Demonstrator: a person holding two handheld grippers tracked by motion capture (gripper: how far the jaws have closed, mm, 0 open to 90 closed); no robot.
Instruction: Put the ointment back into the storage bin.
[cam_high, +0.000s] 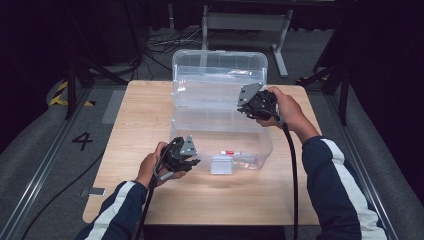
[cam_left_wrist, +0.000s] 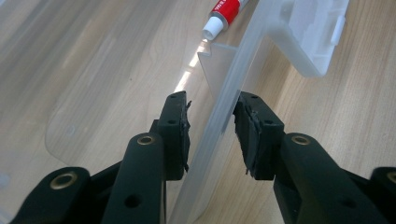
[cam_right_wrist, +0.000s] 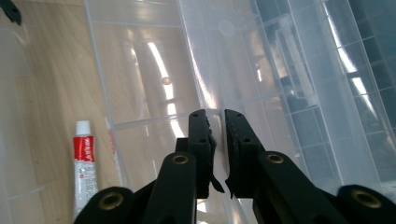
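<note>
One clear box (cam_high: 220, 107), one tube (cam_right_wrist: 84, 163), seemingly.

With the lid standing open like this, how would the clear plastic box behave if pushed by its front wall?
The clear plastic box looks thin-walled and nearly empty, holding just a small red-and-white tube, so probably light and apt to slide on the smooth wooden table. The upright lid may make it tip backward. The wall would likely flex.
</note>
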